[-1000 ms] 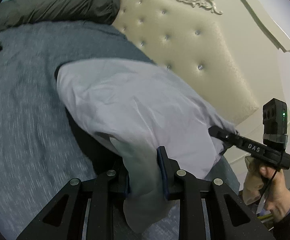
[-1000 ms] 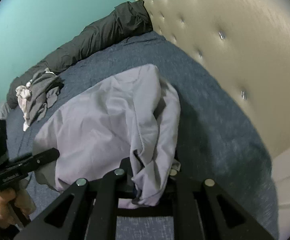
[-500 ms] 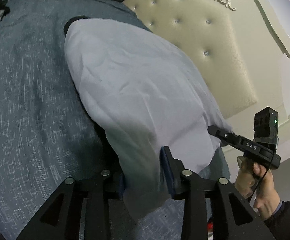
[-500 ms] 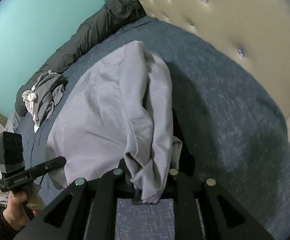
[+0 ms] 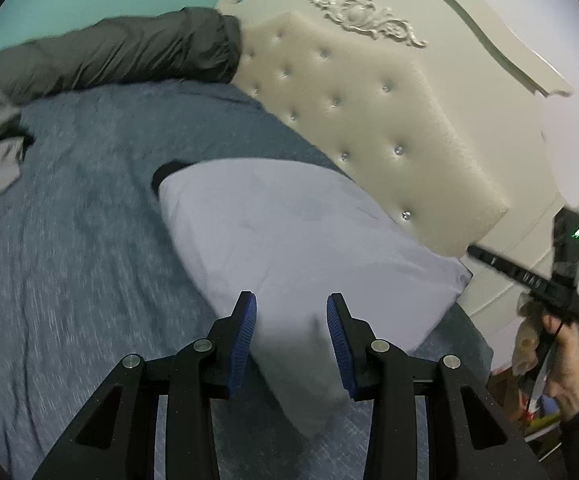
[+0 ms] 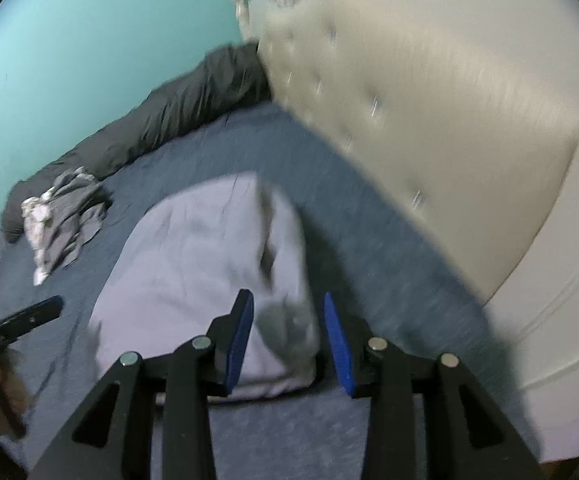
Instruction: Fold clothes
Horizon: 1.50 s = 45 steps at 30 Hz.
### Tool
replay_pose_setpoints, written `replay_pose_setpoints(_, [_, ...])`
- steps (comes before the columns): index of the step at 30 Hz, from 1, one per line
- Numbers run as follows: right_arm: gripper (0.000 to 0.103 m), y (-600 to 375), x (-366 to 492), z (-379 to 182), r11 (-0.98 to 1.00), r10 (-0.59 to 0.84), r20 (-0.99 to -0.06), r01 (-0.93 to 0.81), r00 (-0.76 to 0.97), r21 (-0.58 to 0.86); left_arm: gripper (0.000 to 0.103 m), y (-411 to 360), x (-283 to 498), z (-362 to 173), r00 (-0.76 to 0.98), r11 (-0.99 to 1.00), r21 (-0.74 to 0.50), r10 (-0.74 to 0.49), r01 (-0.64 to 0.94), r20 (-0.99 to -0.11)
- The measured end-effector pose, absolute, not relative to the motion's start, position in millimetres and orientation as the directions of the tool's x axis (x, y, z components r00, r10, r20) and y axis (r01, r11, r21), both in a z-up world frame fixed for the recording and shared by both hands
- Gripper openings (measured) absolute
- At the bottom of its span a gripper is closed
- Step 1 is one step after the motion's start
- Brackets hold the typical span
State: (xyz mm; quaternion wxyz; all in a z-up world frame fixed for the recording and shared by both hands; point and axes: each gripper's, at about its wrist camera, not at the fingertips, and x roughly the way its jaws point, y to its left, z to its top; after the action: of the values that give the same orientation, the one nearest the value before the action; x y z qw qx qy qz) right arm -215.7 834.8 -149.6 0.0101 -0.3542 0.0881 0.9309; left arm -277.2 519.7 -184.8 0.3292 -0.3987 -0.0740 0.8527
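A lavender garment (image 5: 289,232) lies in a folded slab on the blue bedspread (image 5: 69,240), near the headboard. My left gripper (image 5: 291,300) hovers over its near edge. Its jaws are opening, and the blue pads (image 5: 245,328) stand clear of the cloth on both sides. In the right wrist view the same garment (image 6: 193,260) lies below my right gripper (image 6: 286,298). Those jaws are opening too, with a cloth corner between the pads but not pinched. Each gripper also shows in the other's view: the right gripper (image 5: 477,251) at the far right, held by a hand (image 5: 565,364), and the left gripper (image 6: 49,306) at the far left.
A cream tufted headboard (image 5: 369,120) rises just behind the garment. A dark grey rolled duvet (image 5: 129,52) lies along the teal wall (image 6: 89,40). A heap of grey and white clothes (image 6: 61,216) sits on the bedspread to the left of the garment.
Both grippers were shut on bunched lavender cloth; now both have opened and let it go. The garment has settled flat on the bed, and both grippers have lifted and drawn back.
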Motion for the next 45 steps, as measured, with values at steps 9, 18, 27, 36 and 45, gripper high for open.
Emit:
replay_pose_setpoints(9, [0.015,803.7,-257.0,-154.7,-0.987,-0.128,-0.677,0.024,-0.725,0.161,0.04,564.0,-291.1,-197.6,-0.423,-0.774,-0.339,0.592,-0.535,-0.686])
replay_pose_setpoints(18, [0.0,806.8,-270.5,-239.1,-0.986,-0.097,-0.769,-0.042,-0.632,0.16,0.04,596.1,-287.9,-253.8,-0.354,-0.773,-0.298,0.548,-0.56,-0.758])
replay_pose_setpoints(27, [0.0,813.8,-261.5,-273.4,-0.976,-0.104,-0.757,-0.081,-0.645,0.203,0.039,602.5,-285.3,-273.3,-0.34,-0.777,-0.287,0.532,-0.561,-0.776])
replay_pose_setpoints(36, [0.0,798.2,-247.5,-219.7,-0.98,-0.093,-0.677,-0.054,-0.73,0.193,0.038,597.5,-292.1,-252.6,-0.351,-0.789,-0.281,0.52,-0.546,-0.779])
replay_pose_setpoints(45, [0.0,756.6,-271.7,-250.8,-0.997,-0.076,-0.757,0.023,-0.649,0.08,0.038,601.8,-288.1,-267.4,-0.335,-0.794,-0.283,0.51,-0.538,-0.792])
